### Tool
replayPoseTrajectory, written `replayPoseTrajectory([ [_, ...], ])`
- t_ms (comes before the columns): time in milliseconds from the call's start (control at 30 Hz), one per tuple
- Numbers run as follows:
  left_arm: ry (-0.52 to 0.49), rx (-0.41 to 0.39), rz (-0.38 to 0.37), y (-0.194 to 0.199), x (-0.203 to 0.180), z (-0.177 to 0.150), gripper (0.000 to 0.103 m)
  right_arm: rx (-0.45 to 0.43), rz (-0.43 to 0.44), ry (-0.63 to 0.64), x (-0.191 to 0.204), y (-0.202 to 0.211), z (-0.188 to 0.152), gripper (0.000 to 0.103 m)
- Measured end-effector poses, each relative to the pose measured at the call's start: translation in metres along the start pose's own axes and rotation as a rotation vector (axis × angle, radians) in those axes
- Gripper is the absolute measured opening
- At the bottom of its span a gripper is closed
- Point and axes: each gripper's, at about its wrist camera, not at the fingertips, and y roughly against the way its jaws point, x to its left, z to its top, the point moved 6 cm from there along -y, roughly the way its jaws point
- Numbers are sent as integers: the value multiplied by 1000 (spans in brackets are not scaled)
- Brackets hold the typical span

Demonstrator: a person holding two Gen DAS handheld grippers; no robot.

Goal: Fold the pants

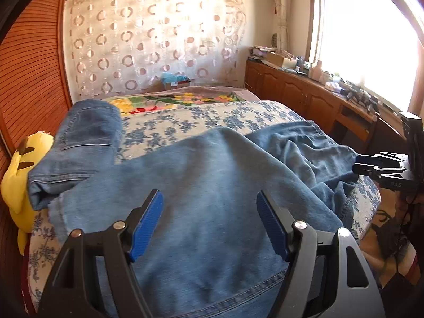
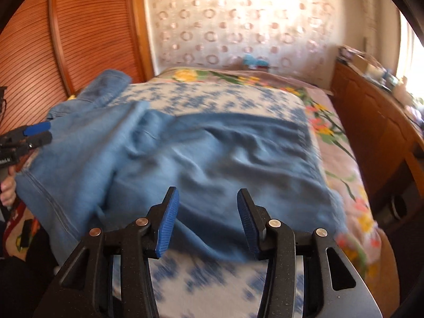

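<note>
Nearest the lens in the left wrist view stood the left gripper (image 1: pixel 209 204), its two blue pads (image 1: pixel 147 225) spread wide above the denim with nothing pinched between them; the right gripper (image 2: pixel 206 206), in its own view, likewise had its two jaws parted over the cloth, gripping nothing. One pair of blue jeans (image 1: pixel 201 185) lay across the near half of the bed (image 1: pixel 201 116), rumpled, one end bunched toward the side of the bed by the slatted wooden panel (image 1: pixel 31 66), the rest spread toward the bed's window side and near edge. One yellow plush toy (image 1: pixel 18 175) sat at the bed's panel side, half covered by the bunched denim; one patterned curtain (image 1: pixel 159 39) hung beyond the bed's far end; one long wooden cabinet (image 1: pixel 304 92) ran along the bed's window side, its top crowded with small items too blurred to count. Only the tip of the right gripper showed at the edge of the left wrist view, just beside the jeans; the right wrist view was smeared by motion, so the folds of the denim and the floral bedspread print were hard to read; a small part of a hand (image 2: pixel 8 190) showed at that view's edge, below the left gripper.
</note>
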Motion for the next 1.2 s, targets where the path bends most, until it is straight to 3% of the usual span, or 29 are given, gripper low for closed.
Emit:
replayPoseTrajectory([
  [333,-38,25,2,-25,-26,-6,73,16,-140,-86,-70,19,-40,52],
  [733,-29,52,-11,-37,-31,-25,73,-15,-162,-218,-103,9,-37,52],
  [967,-25,50,-20,-35,-34,-26,73,25,-177,-269,-110,-7,-38,52],
  [1067,-24,49,-25,-33,-35,-26,73,37,-159,-301,-115,-10,-41,47],
  [1133,-23,49,-27,-33,-35,-27,73,31,-155,-300,-115,-8,-41,38],
  [1200,-23,50,-28,-32,-35,-27,73,24,-164,-286,-113,-7,-40,24],
])
